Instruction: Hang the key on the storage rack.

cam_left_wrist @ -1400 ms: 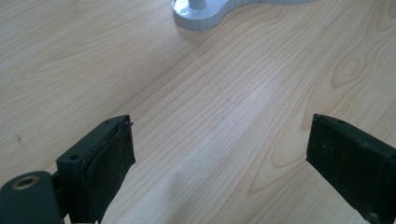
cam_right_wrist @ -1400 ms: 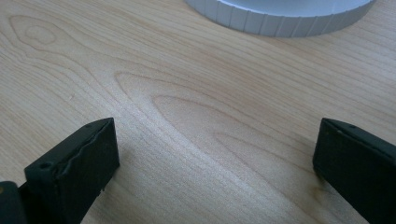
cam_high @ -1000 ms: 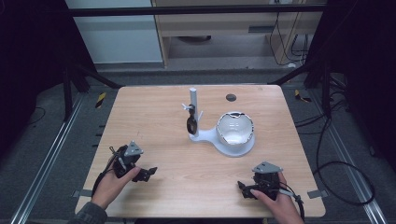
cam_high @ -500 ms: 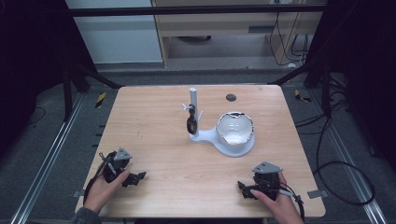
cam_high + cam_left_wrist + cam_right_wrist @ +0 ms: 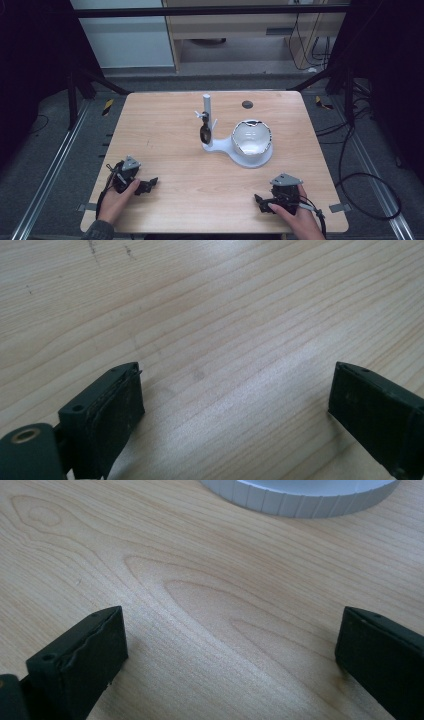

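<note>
On the wooden table [image 5: 165,130] stands a white stand [image 5: 207,106] with an upright post; a small dark spoon-like piece [image 5: 204,133] hangs from it. Its round base [image 5: 260,159] carries a shiny bowl [image 5: 251,137]. My left gripper [image 5: 146,185] rests low at the near left, held by a hand, jaws open and pointing right. In the left gripper view the gripper [image 5: 235,400] has only bare wood between its jaws. My right gripper [image 5: 261,204] sits at the near right, open, pointing left. In the right gripper view the gripper [image 5: 230,645] faces the base's white rim [image 5: 300,497].
A small dark round disc [image 5: 247,104] lies near the table's far edge. Metal frame rails [image 5: 55,165] run along the floor on both sides. Cables [image 5: 360,180] trail on the floor at the right.
My left gripper has shifted left and closer to the near table edge. The right gripper has stayed where it was.
</note>
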